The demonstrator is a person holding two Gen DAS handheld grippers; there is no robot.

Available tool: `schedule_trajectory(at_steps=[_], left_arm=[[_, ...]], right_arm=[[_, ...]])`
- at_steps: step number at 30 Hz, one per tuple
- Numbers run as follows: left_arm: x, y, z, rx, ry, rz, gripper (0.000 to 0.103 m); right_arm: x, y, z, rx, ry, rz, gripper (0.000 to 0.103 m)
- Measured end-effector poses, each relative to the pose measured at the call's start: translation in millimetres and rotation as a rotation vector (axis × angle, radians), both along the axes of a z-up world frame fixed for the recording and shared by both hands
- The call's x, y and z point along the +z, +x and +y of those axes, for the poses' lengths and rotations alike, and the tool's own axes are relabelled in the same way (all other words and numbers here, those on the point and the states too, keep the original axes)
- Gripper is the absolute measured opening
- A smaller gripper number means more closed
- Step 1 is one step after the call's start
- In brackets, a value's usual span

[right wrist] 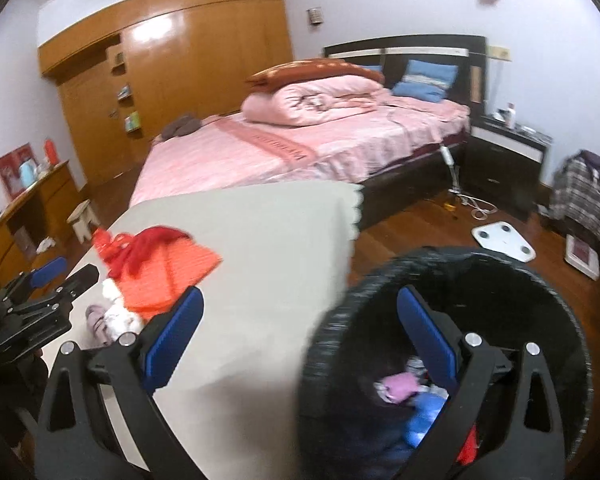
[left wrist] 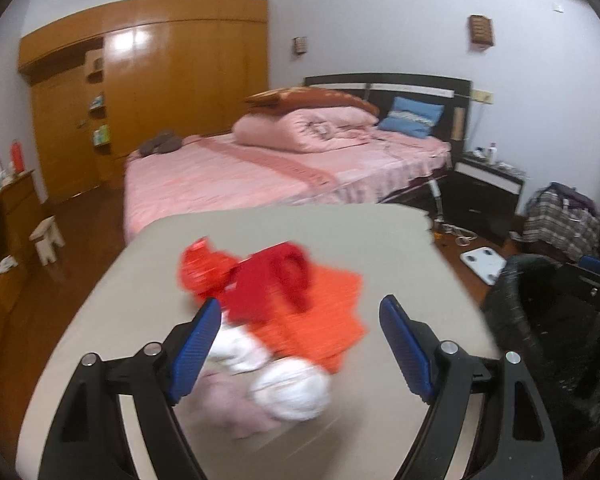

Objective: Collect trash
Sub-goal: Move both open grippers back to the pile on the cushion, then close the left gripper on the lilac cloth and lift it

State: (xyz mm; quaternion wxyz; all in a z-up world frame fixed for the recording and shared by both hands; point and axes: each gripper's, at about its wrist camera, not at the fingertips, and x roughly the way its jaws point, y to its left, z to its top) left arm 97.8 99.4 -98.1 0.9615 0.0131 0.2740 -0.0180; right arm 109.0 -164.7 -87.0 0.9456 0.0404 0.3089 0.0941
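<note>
Pale lilac-white walls (left wrist: 380,20) enclose a bedroom with a glossy honey-brown wooden wardrobe (left wrist: 172,80) catching a bright ceiling-light glare. A pink-quilted bed with dark headboard (right wrist: 300,148) fills the middle, a black-and-white bedside cabinet (right wrist: 504,152) beside it. A white bathroom scale (right wrist: 504,242) lies on the reddish-brown wooden floor (right wrist: 420,224)

Soft indoor light, glare on the wardrobe (left wrist: 140,40), motion blur, fisheye-bent edges.

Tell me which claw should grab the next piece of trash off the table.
Left. The left claw is open right over the white crumpled paper in the pile, while the right claw hangs open, empty, at the black trash bin.
</note>
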Motion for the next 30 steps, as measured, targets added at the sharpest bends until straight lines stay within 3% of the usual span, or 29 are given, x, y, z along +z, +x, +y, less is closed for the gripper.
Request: schedule_trajectory(at_steps=[10, 21, 24, 28, 30], left_arm=[[-38.9, -6.1, 55.6, 0.109, -0.007, 0.091, 0.080], [-71.8, 9.9, 66.0, 0.112, -0.038, 0.198, 0.074], [-78.1, 14.4, 66.0, 0.100, -0.045, 0.230, 0.063], [-82.7, 17.5, 64.5, 0.066, -0.070, 0.261, 0.034], [-82.2, 16.1, 65.4, 0.063, -0.078, 0.256, 0.032]], right_arm=[[-28.0, 10.7, 53.2, 0.066, -0.041, 0.016, 0.095], [-51.8, 9.9, 76.8, 0.096, -0.080, 0.060, 0.095], [-54.4, 9.2, 78.1, 0.103, -0.088, 0.064, 0.095], [-55.3, 9.5, 81.1, 0.105, -0.093, 0.068, 0.095], [-55.9, 9.4, 82.4, 0.108, -0.093, 0.072, 0.095]])
